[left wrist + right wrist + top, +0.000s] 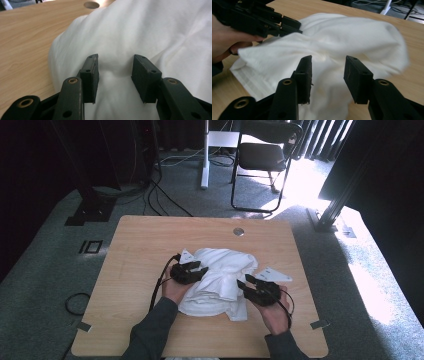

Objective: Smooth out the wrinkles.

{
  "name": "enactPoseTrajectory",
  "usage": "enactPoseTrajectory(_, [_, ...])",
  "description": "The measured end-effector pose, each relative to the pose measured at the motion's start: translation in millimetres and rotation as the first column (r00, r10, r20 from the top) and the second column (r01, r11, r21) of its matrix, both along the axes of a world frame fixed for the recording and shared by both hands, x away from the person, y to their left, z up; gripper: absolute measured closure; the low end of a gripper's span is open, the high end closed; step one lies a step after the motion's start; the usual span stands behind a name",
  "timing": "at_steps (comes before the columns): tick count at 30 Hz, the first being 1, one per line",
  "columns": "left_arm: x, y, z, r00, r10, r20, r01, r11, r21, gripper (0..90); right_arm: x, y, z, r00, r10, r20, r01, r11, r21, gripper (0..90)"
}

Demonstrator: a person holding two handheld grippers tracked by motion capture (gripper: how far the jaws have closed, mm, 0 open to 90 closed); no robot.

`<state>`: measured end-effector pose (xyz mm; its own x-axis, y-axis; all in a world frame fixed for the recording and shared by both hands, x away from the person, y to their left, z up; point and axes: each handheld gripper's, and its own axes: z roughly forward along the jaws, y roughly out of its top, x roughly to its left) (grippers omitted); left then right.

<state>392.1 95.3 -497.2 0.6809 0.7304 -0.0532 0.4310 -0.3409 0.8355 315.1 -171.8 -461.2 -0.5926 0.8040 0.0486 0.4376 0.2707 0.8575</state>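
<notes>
Two grippers are at work on one white towel (220, 277), which lies crumpled in a loose heap near the middle of the wooden tabletop (145, 245). My left gripper (199, 268) is at the towel's left side, tips over the cloth; in the left gripper view its jaws stand apart with a soft bulge of the towel (150, 32) rising between them, and the pads (91, 75) do not press on it. My right gripper (244, 282) sits at the towel's right edge, aimed across toward the left one. In the right gripper view its jaws are likewise parted, with the towel (352, 42) lying ahead of and below them, and nothing is clamped between the pads (305, 76). That view also shows my left gripper (294, 26) farther off, reaching onto the cloth's far edge. A round hole (238, 231) is set in the tabletop beyond the towel, well apart from it.
</notes>
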Motion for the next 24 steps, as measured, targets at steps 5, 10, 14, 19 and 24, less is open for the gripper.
enactPoseTrajectory(5, [0.9,-9.7,7.3,0.9993,-0.028,0.024,0.027,0.9995,0.019,56.2,25.9,26.6,-21.7,0.9961,0.010,-0.088,-0.021,0.992,-0.124,86.0])
enactPoseTrajectory(10, [2.2,-13.7,2.7,0.9994,-0.033,0.007,0.032,0.9978,0.057,57.1,2.4,3.4,-13.6,0.9990,-0.019,-0.040,0.015,0.996,-0.086,87.4])
enactPoseTrajectory(14, [3.7,-17.1,-0.2,0.9996,-0.029,-0.002,0.029,0.9968,0.074,58.3,-11.1,-17.5,-8.4,0.9980,-0.056,-0.027,0.054,0.996,-0.069,87.0])
enactPoseTrajectory(19, [3.6,-15.9,0.5,0.9997,-0.024,0.004,0.024,0.9984,0.050,57.9,-19.0,-41.5,-16.1,0.9886,-0.143,-0.047,0.138,0.985,-0.100,86.2])
enactPoseTrajectory(24, [-1.8,-18.5,8.2,0.9979,-0.039,0.051,0.038,0.9991,0.019,56.7,-23.7,-38.8,-3.6,0.9931,-0.111,0.035,0.112,0.993,-0.020,65.0])
